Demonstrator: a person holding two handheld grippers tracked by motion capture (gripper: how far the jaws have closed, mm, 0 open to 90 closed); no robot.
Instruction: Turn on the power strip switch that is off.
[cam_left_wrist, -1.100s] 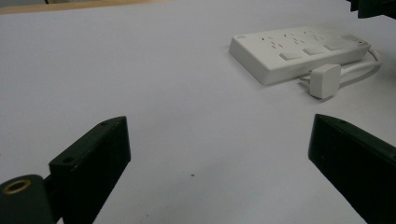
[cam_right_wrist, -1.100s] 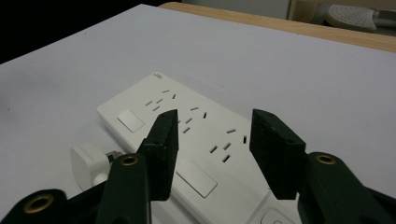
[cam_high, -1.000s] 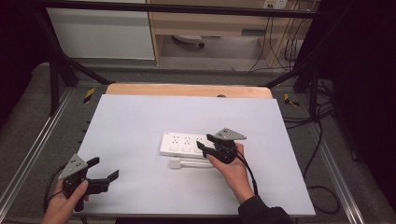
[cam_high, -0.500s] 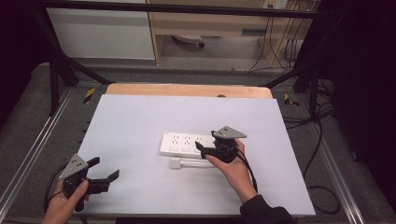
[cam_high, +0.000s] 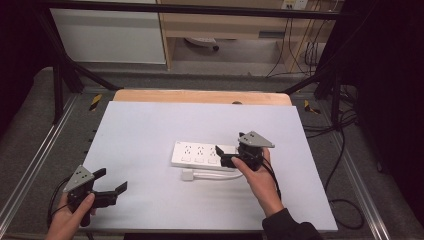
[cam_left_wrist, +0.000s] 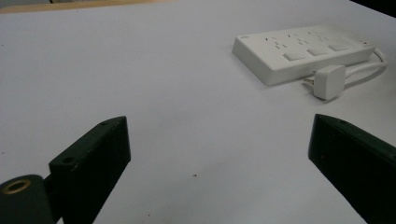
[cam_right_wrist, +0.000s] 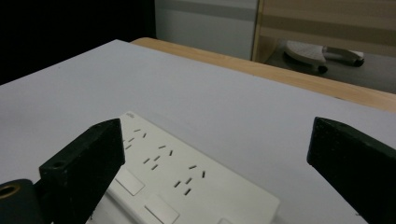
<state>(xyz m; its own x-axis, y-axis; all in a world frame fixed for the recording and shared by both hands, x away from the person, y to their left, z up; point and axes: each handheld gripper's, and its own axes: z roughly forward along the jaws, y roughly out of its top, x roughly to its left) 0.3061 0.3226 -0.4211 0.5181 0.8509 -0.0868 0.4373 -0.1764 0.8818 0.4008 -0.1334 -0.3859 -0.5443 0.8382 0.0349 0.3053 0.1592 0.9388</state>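
Power strip (cam_high: 202, 155) lies mid-frame on the desk (cam_high: 150, 130), right gripper (cam_high: 226, 156) hovering wide apart over its right end — a skewed clamp could shove it sideways.

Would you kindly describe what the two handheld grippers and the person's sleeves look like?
Both the left gripper and right gripper are black, with two blocky black jaws and a grey three-cornered plate on top. A brass-coloured ring sits by one jaw. A black cable trails from each. The right arm wears a dark sleeve.
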